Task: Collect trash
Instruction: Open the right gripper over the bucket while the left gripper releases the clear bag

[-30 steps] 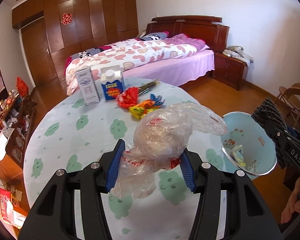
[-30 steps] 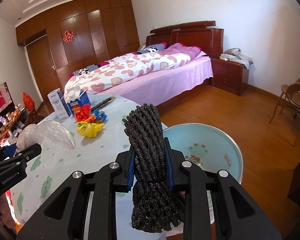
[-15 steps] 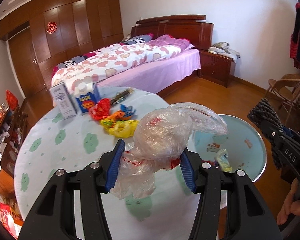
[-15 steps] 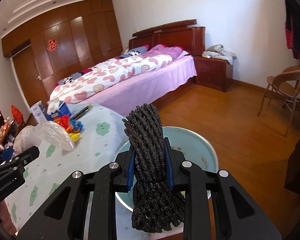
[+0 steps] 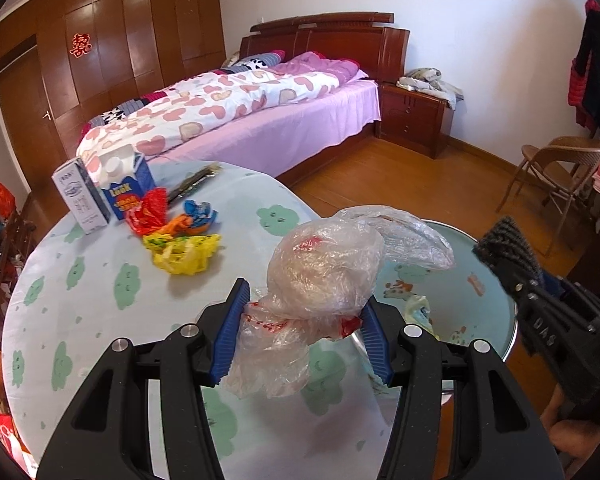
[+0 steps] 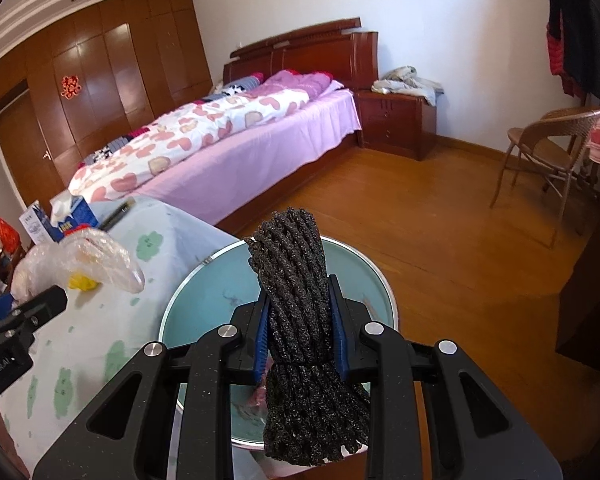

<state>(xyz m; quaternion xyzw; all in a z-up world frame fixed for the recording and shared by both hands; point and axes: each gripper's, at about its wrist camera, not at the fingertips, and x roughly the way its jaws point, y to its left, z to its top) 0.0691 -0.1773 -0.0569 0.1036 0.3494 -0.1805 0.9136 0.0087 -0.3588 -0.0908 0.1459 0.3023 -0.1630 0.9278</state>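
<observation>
Collecting trash, mid-task. The left gripper (image 5: 304, 336) is clamping a crumpled clear plastic bag (image 5: 332, 276) between its blue pads, carrying it above the table's (image 5: 100, 320) edge, just beside the basin (image 5: 496, 280). The right gripper (image 6: 300, 328) is pinching a dark bundle of cord (image 6: 300, 320) in narrow jaws directly over the basin (image 6: 204, 280). A few scraps are already lying inside the basin, so collection is judged partly done. Both held items are not yet dropped. Remaining on the table: coloured wrappers (image 5: 172, 232), a blue carton (image 5: 128, 188), a white box (image 5: 80, 196) and, behind these, a thin dark item that is too small to identify
</observation>
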